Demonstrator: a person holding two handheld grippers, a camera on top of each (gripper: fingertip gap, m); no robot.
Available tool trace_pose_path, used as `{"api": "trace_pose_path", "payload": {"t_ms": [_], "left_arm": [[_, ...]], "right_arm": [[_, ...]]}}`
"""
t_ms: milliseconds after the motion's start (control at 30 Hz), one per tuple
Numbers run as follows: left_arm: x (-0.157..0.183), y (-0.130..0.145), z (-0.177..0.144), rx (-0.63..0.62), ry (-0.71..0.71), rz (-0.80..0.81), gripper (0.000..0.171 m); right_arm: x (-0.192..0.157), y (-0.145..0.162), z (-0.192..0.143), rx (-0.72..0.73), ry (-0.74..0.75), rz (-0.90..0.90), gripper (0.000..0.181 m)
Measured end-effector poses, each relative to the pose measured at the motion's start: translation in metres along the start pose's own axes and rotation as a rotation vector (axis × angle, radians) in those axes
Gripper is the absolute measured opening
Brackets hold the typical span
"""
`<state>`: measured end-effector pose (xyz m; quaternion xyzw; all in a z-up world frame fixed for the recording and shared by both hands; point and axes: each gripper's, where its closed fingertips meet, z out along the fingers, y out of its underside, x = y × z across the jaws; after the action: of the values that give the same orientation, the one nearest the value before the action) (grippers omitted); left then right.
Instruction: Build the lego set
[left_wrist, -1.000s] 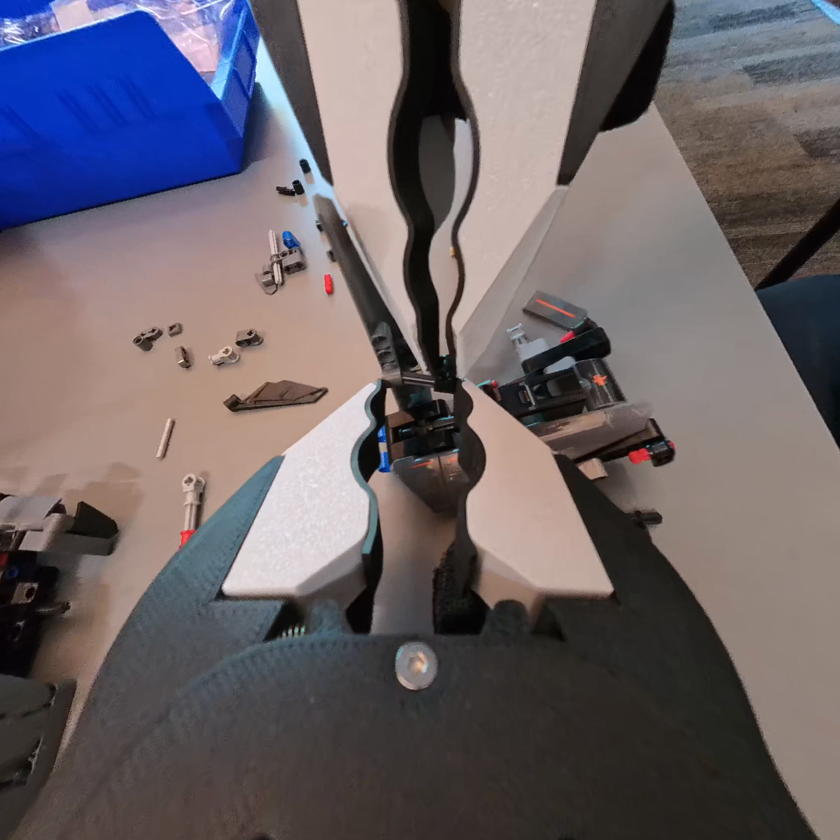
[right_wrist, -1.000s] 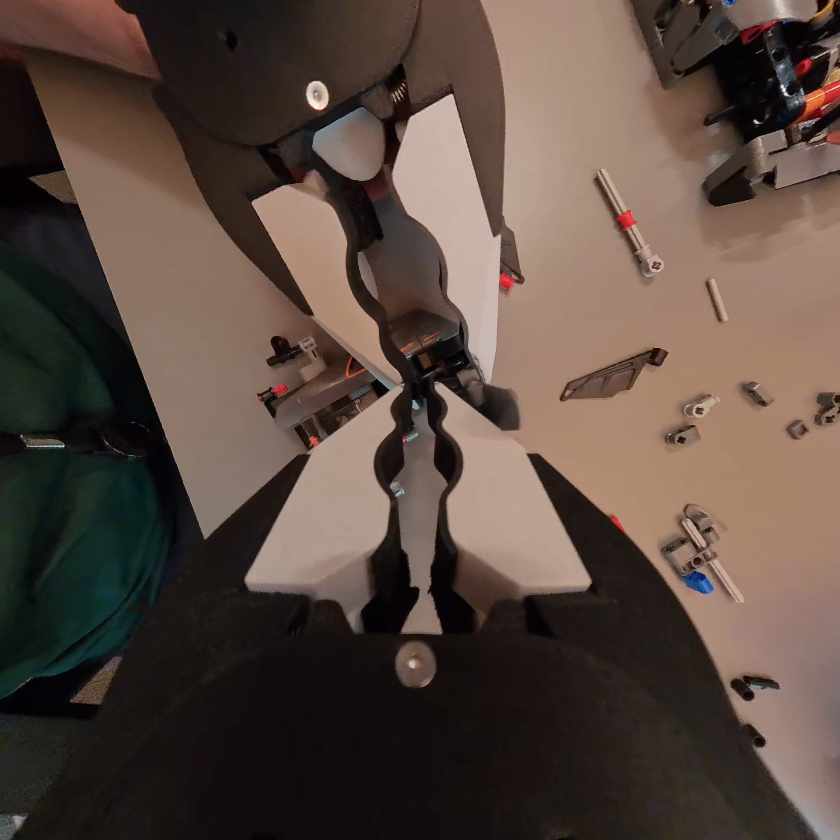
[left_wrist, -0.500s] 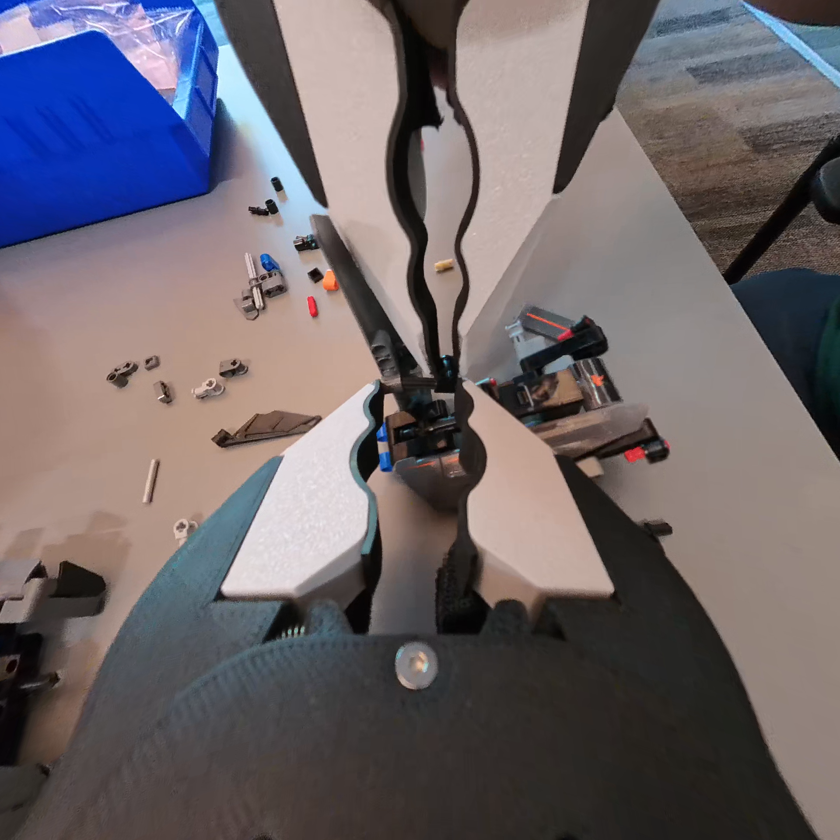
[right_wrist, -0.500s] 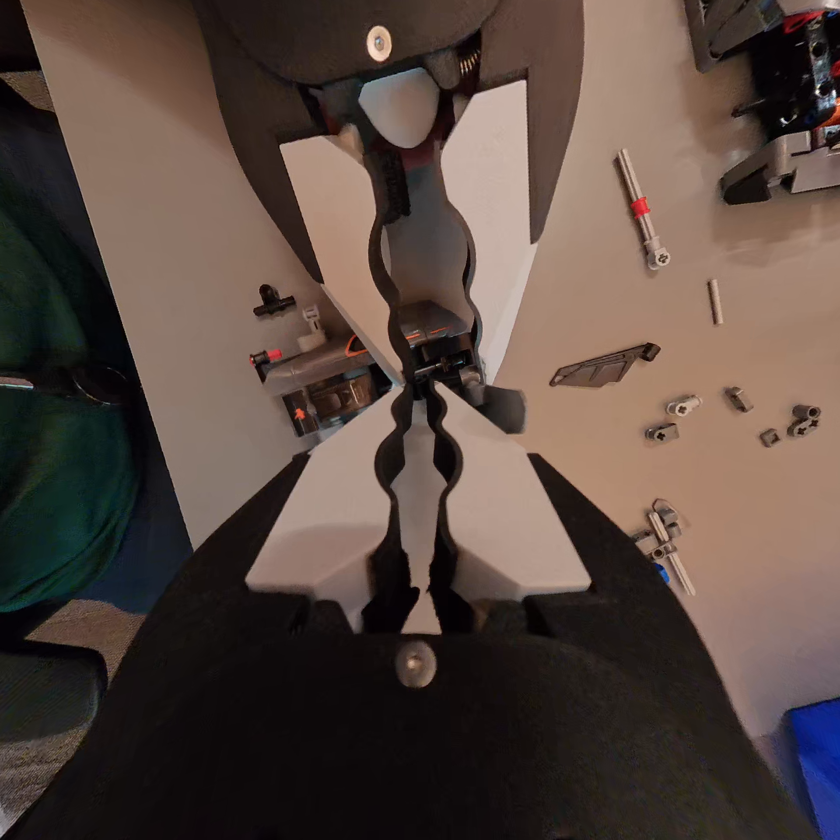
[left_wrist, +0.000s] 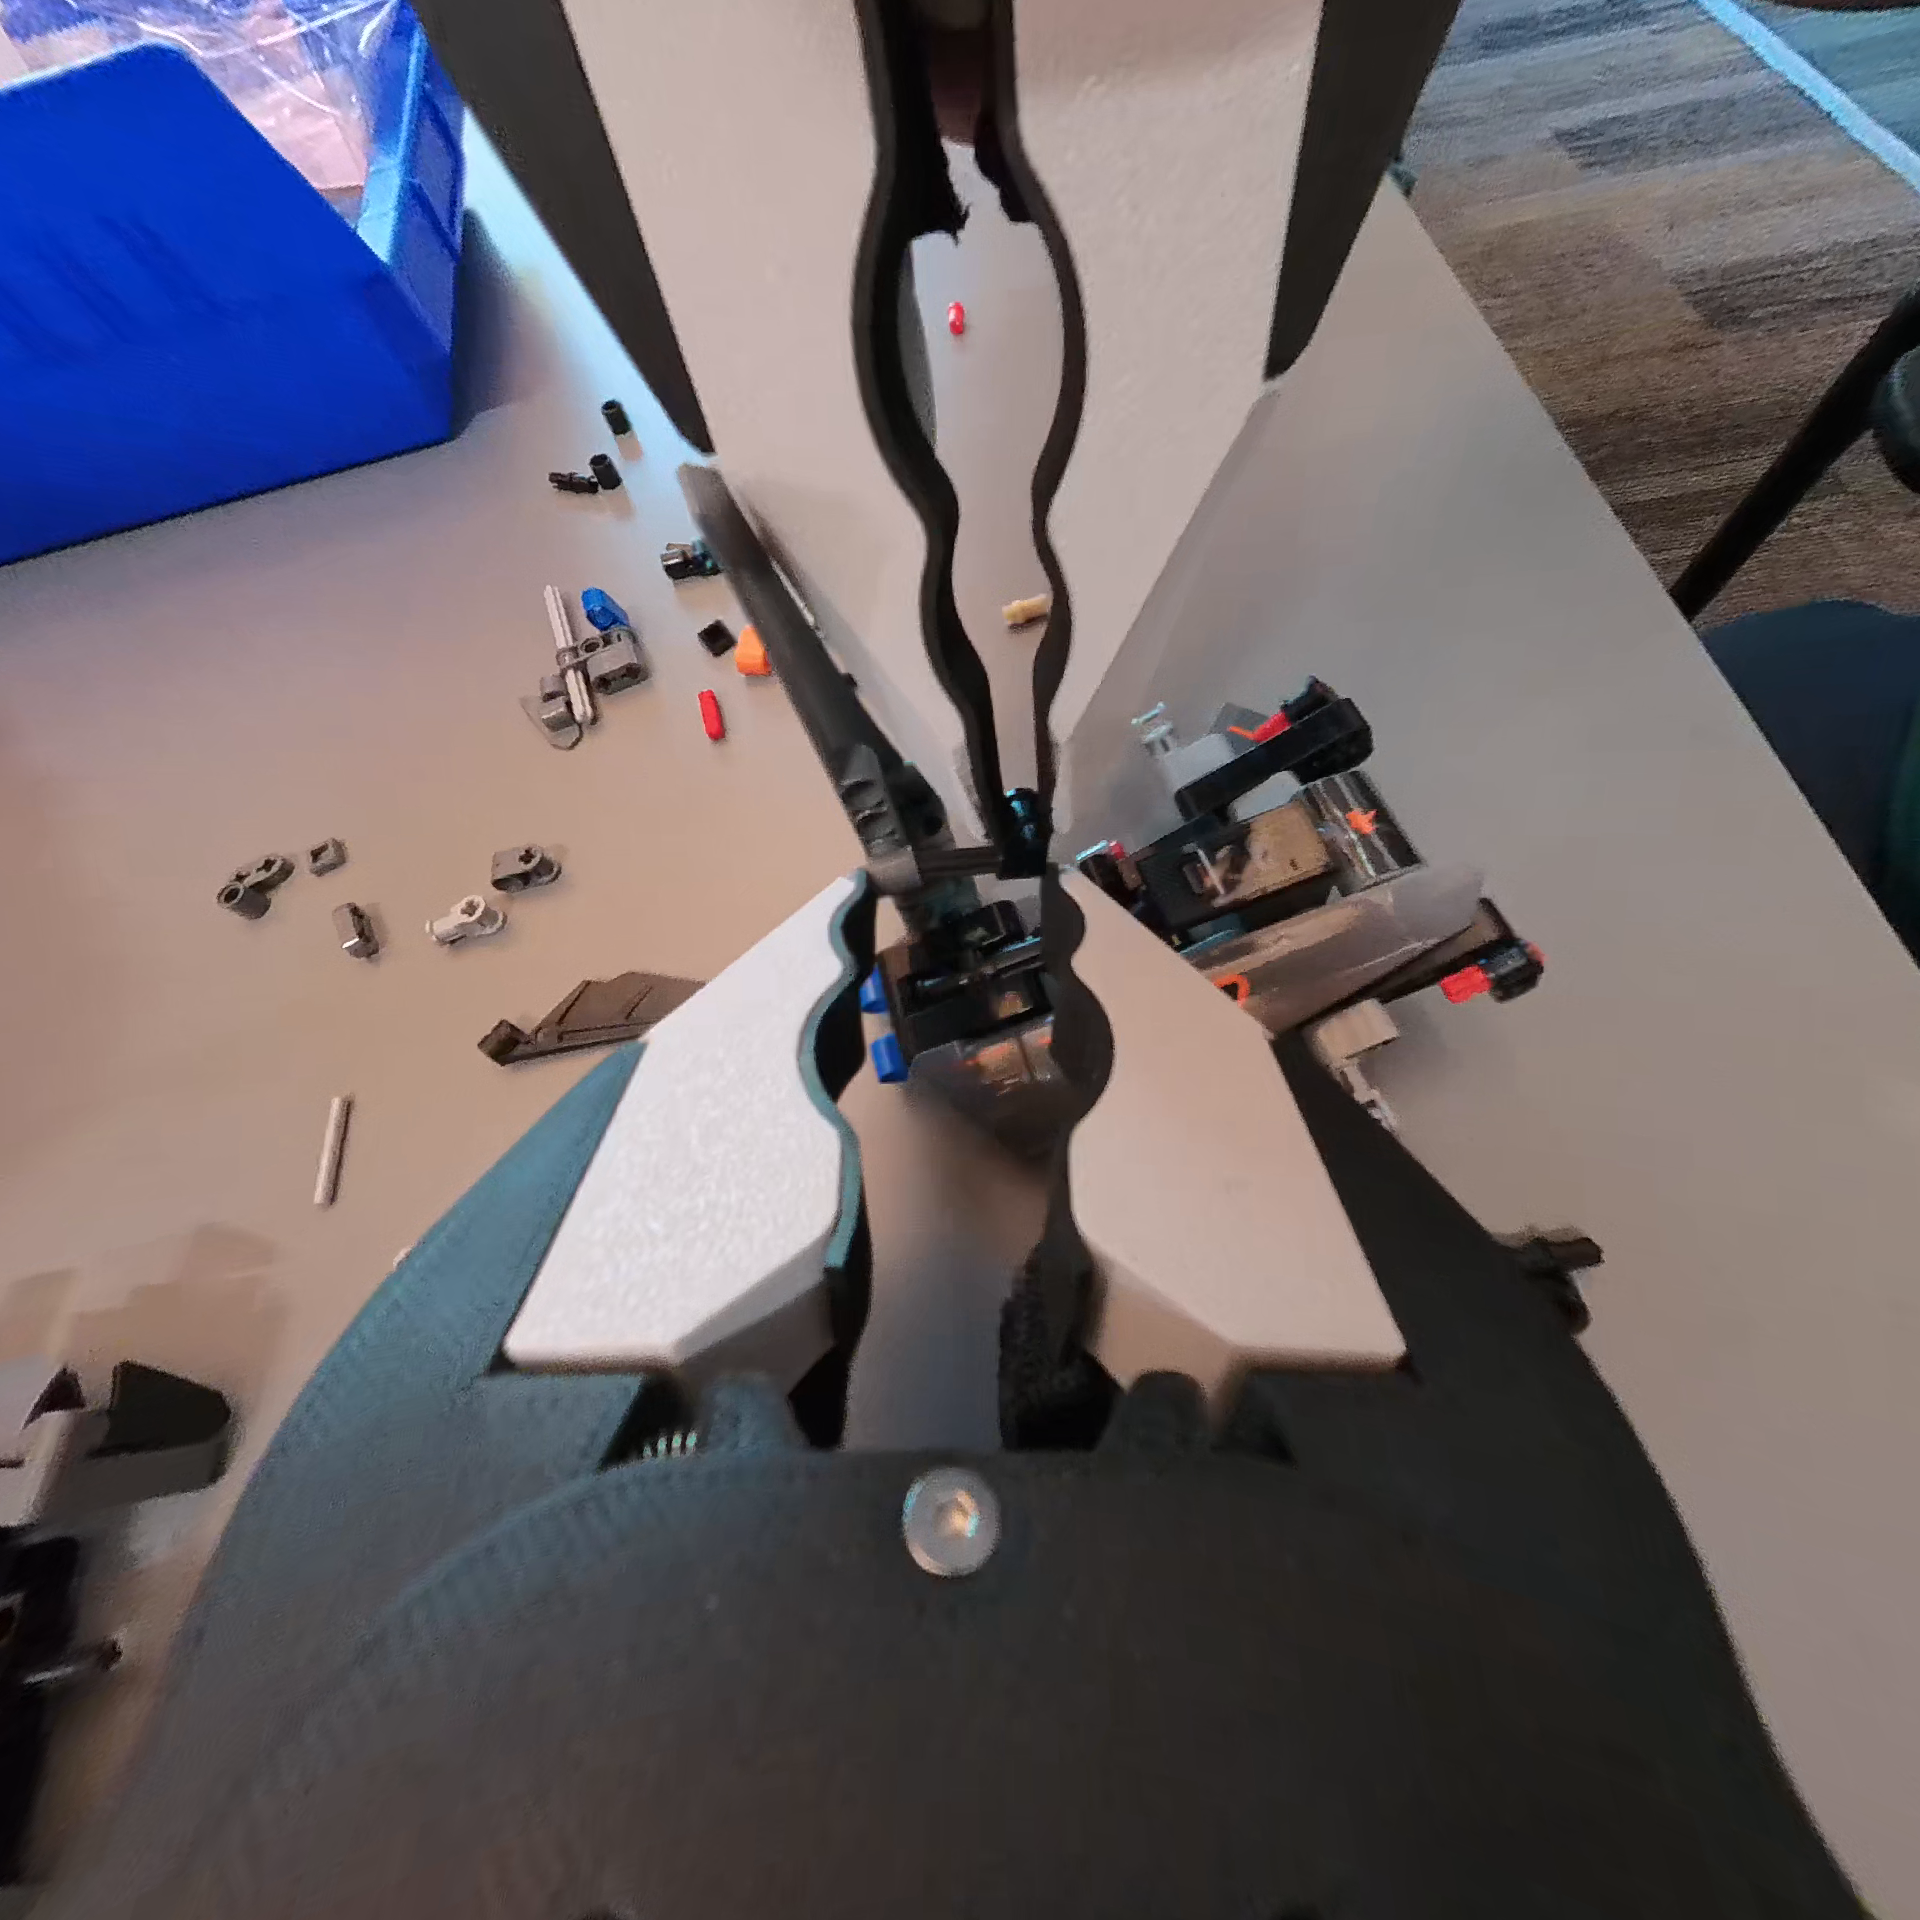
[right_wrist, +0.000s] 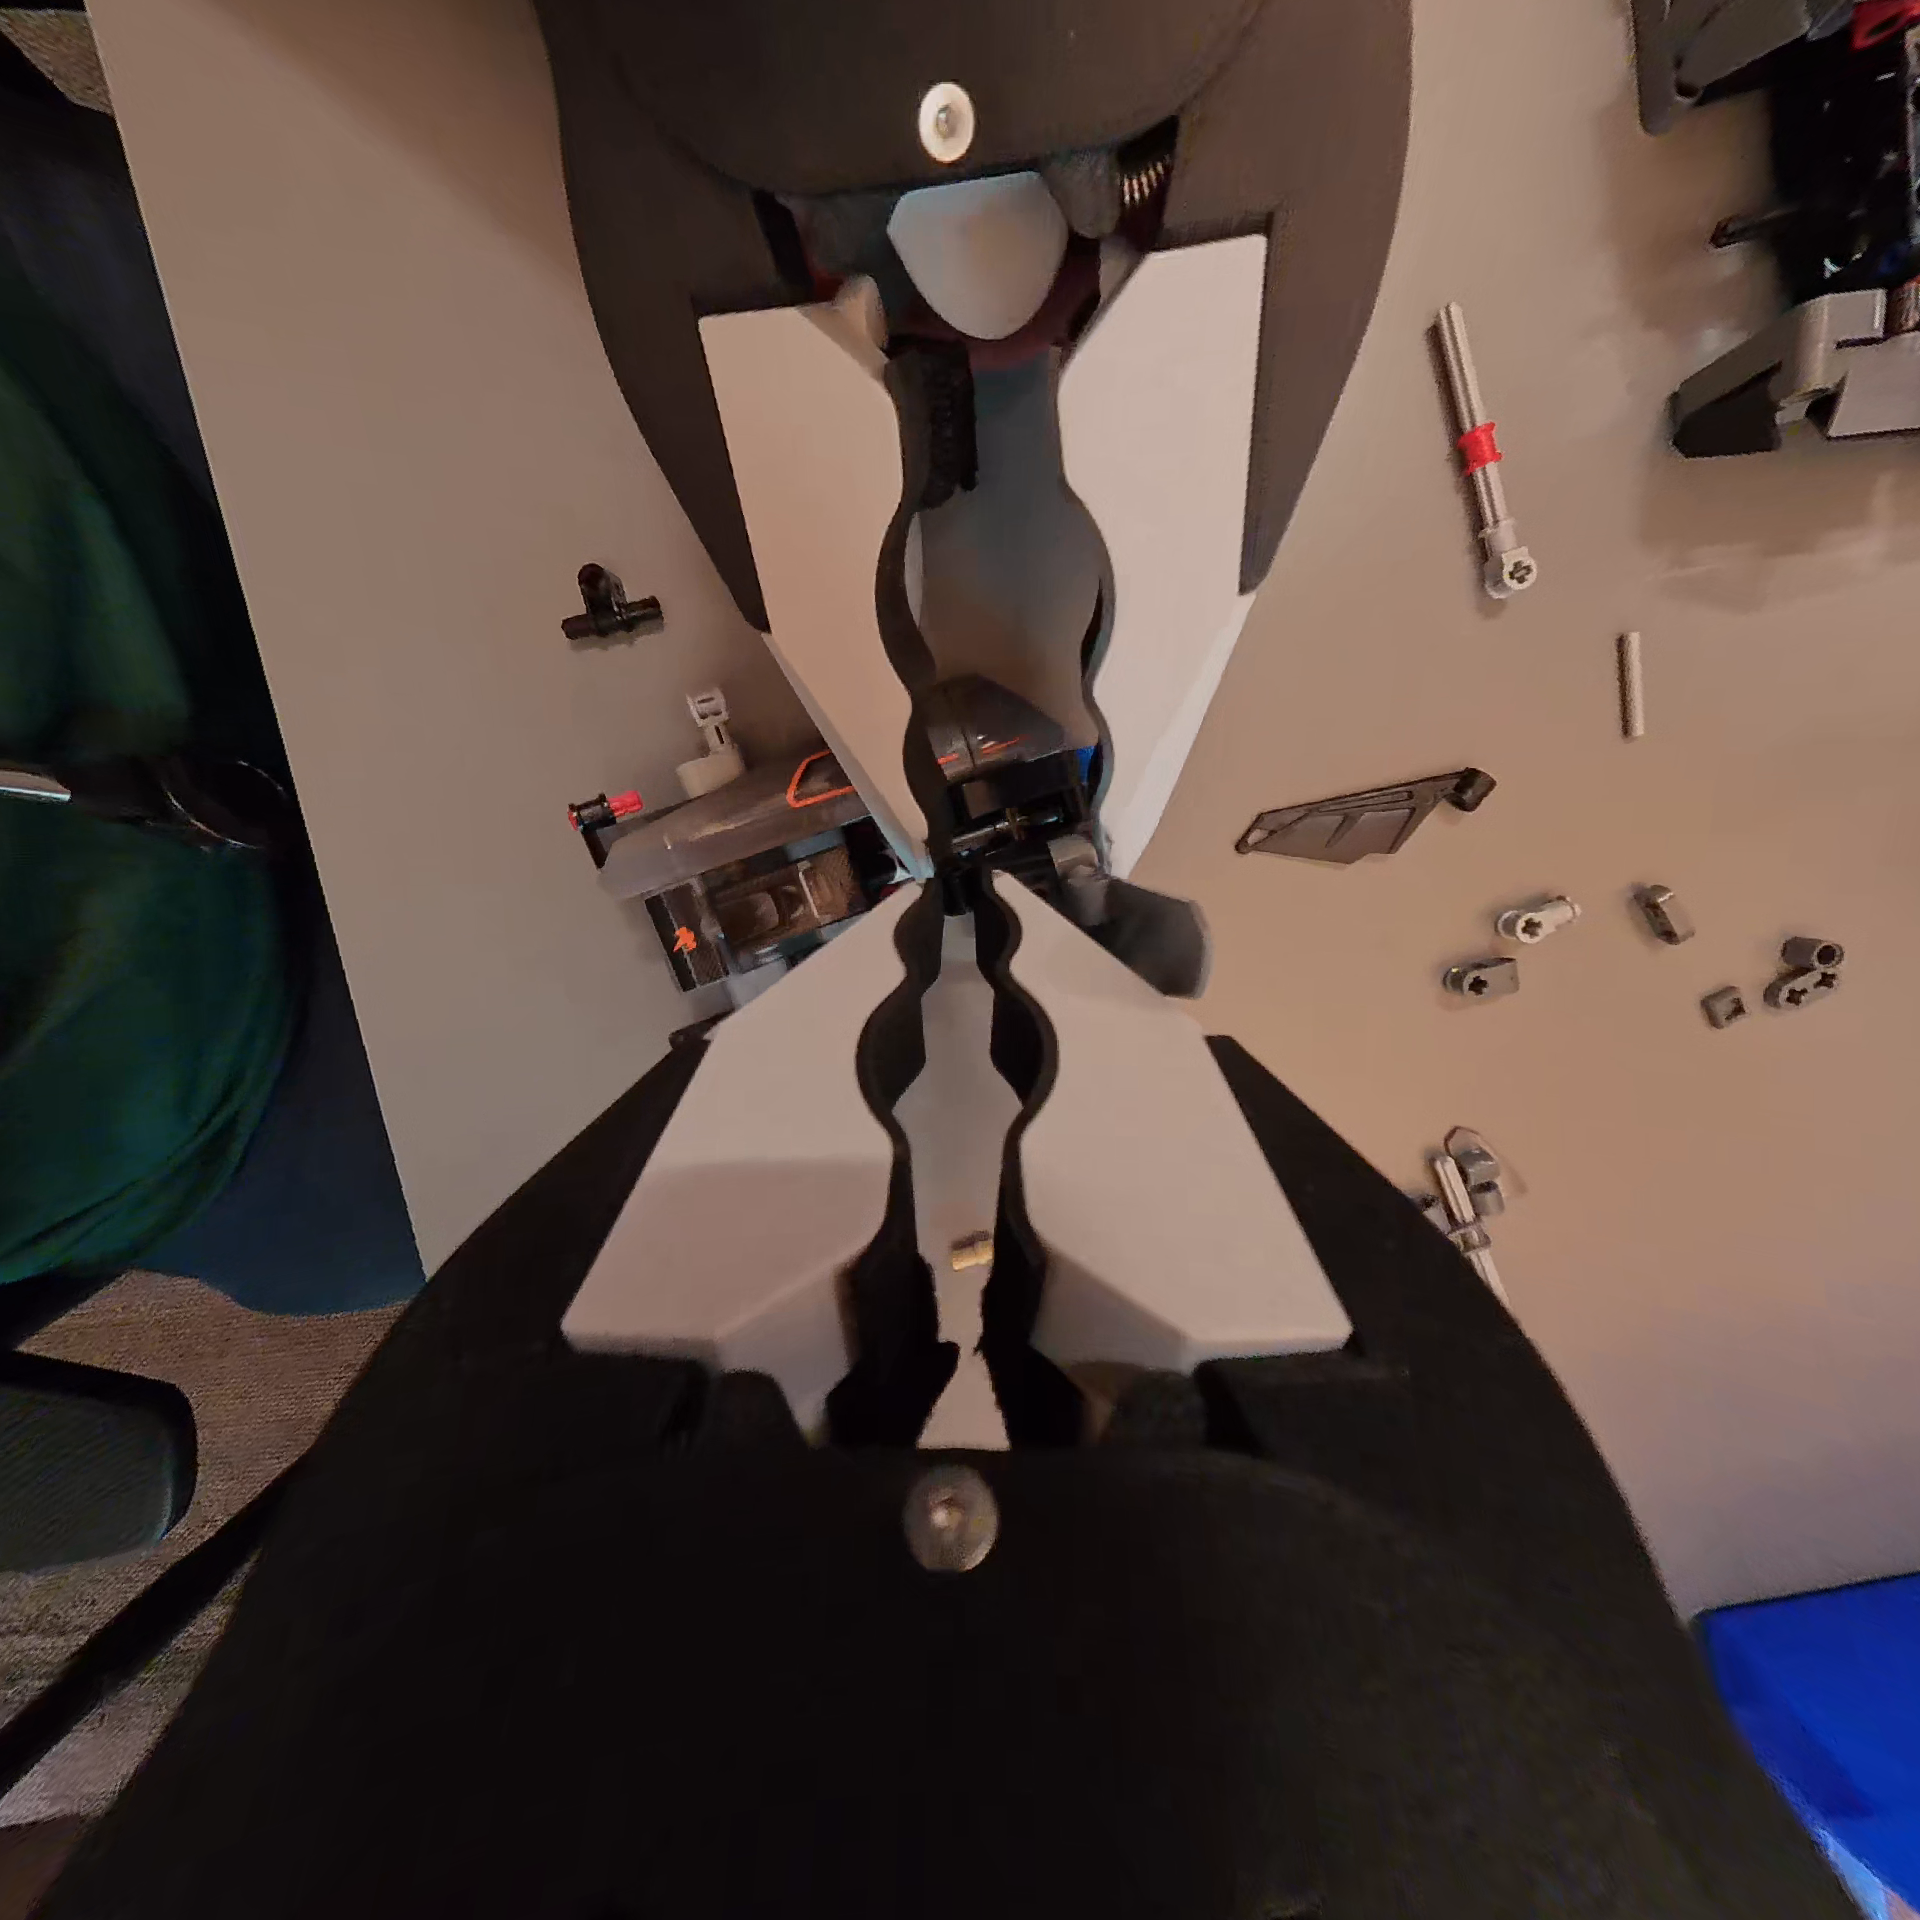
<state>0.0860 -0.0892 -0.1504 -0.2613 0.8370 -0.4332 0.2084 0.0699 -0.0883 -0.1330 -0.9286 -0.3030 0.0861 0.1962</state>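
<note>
Two tools meet tip to tip on one small lego sub-assembly, held above the tabletop (left_wrist: 1558, 623).

Your left tool (left_wrist: 961, 914) is closed on the black and grey sub-assembly (left_wrist: 966, 997); your right tool (right_wrist: 961, 894) is narrow, pinching a small black connector (left_wrist: 1020, 826) at its top. If you push at an angle, I think the connector can slip out and fall among the loose parts (left_wrist: 457, 920), or the sub-assembly may twist in the grip.

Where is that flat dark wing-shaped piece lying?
Left wrist view: the dark wing-shaped piece lies on the table, left of the left hand-held gripper, below small grey connectors.
</note>
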Motion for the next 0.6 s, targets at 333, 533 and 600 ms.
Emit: {"api": "trace_pose_path", "payload": {"t_ms": [333, 533, 600], "left_arm": [[-0.001, -0.004, 0.005, -0.008, 0.013, 0.018, 0.034], [-0.002, -0.008, 0.011, -0.011, 0.024, 0.027, 0.034], [-0.001, -0.008, 0.012, -0.008, 0.032, 0.028, 0.034]], "right_arm": [[-0.002, 0.008, -0.003, -0.047, -0.047, -0.074, 0.004], [0.001, 0.012, -0.004, -0.047, -0.041, -0.081, 0.004], [0.0, 0.013, -0.004, -0.044, -0.049, -0.094, 0.004]]}}
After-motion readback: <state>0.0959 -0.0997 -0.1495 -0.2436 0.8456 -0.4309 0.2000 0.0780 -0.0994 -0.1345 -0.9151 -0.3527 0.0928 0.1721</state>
